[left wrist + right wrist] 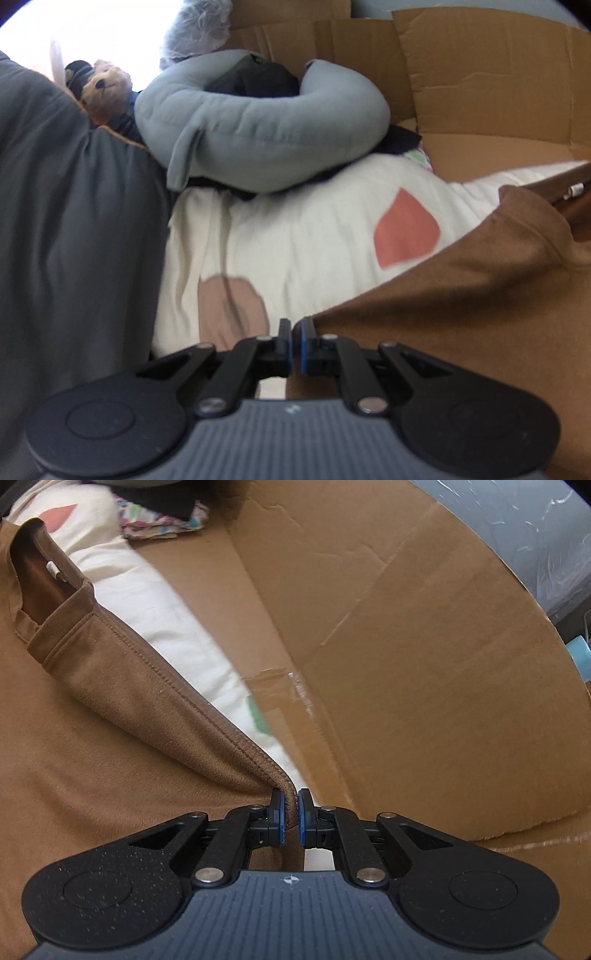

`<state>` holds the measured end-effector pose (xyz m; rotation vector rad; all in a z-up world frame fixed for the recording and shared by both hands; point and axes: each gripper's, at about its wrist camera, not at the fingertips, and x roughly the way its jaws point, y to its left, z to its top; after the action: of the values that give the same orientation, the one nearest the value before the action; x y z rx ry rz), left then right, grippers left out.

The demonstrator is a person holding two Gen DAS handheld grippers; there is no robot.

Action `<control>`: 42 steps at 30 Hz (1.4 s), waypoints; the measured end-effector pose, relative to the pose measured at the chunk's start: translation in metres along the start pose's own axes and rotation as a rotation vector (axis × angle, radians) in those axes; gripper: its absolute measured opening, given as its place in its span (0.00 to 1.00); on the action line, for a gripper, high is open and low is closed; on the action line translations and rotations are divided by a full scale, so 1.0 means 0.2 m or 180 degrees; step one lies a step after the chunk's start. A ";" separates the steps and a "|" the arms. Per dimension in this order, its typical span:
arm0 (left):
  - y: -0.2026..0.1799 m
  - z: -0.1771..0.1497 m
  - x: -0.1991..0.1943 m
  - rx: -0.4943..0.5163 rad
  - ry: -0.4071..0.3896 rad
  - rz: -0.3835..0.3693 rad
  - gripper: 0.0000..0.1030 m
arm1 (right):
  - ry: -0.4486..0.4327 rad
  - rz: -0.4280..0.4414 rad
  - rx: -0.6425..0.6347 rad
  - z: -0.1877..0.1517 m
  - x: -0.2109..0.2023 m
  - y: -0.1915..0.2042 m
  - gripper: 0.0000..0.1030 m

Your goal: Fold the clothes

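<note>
1. Under both tools lies a cream sheet point(295, 236) with a red patch point(404, 230) and a tan patch point(231, 310); it looks like a bed, though its frame is hidden.
2. Ahead and right of the right tool, flattened cardboard point(424, 664) stands along the sheet's edge; the left wrist view shows it ahead and right of the left tool too.
3. Left of the right tool and right of the left tool, a brown shirt point(92, 720) spreads over the sheet, its collar point(55, 590) at the far end with a small white label point(53, 569) inside.
4. Left of the left tool, a grey cloth point(74, 240) fills that side of the view.
5. Well ahead of the left tool, a grey-blue U-shaped pillow point(258, 125) rests on the sheet's far end, with dark clothing point(255, 79) in its hollow.
6. Ahead and far left of the left tool, a teddy bear point(105, 90) sits beside the pillow.
7. Far ahead of the right tool, a patterned cloth point(162, 520) lies between sheet and cardboard.
8. Right tool point(291, 814): clenched on the shirt's stitched seam, which rises from the pads toward the collar.
9. Left tool point(296, 339): jaws closed tight at the shirt's edge; the brown cloth meets the right pad, and I cannot tell whether any is pinched.
</note>
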<state>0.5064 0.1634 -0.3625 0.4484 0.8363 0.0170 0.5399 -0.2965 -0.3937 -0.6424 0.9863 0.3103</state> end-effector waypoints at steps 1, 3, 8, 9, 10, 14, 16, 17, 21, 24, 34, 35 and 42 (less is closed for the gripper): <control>0.00 0.01 0.02 -0.0002 -0.0007 -0.0011 0.04 | 0.0011 0.0007 0.0021 0.00 0.02 -0.01 0.05; 0.00 0.03 0.08 -0.0024 0.0013 -0.0057 0.04 | 0.0036 0.0025 0.0065 0.01 0.07 -0.01 0.05; -0.08 0.01 0.21 0.0142 0.0068 -0.0084 0.05 | 0.0100 0.0108 0.0141 -0.01 0.20 -0.01 0.05; -0.09 0.01 0.21 0.0165 0.0047 -0.0056 0.05 | 0.0108 0.0137 0.0152 -0.02 0.22 0.00 0.06; -0.09 0.00 0.20 0.0168 0.0028 -0.0047 0.06 | 0.0099 0.0152 0.0177 -0.02 0.23 0.00 0.06; -0.05 0.00 0.17 0.0094 -0.0007 -0.0167 0.08 | 0.0024 0.0210 0.0345 -0.05 0.19 -0.03 0.21; -0.02 0.02 0.14 -0.0044 -0.0027 -0.0256 0.10 | -0.0091 0.0286 0.0394 -0.05 0.13 -0.05 0.33; 0.00 0.04 0.12 -0.0102 -0.0057 -0.0299 0.10 | -0.0152 0.0325 0.0417 -0.04 0.10 -0.06 0.35; -0.03 0.16 0.09 -0.0052 -0.0262 -0.0470 0.10 | -0.0391 0.0436 0.0443 0.04 0.03 -0.07 0.36; -0.09 0.24 0.10 0.0053 -0.0328 -0.0667 0.10 | -0.0536 0.0564 0.0475 0.10 0.00 -0.05 0.36; -0.38 0.30 0.18 0.0393 -0.0357 -0.1052 0.11 | -0.0694 0.0867 0.0224 0.26 0.15 0.15 0.36; -0.40 0.29 0.19 0.0413 -0.0342 -0.1079 0.13 | -0.0692 0.0873 0.0200 0.26 0.16 0.17 0.36; -0.48 0.24 0.19 0.0668 -0.0235 -0.1212 0.19 | -0.0739 0.0910 0.0267 0.27 0.19 0.20 0.37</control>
<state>0.5521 0.0654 -0.3984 0.4771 0.8432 -0.4402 0.5750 -0.2331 -0.4204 -0.3782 0.8618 0.5795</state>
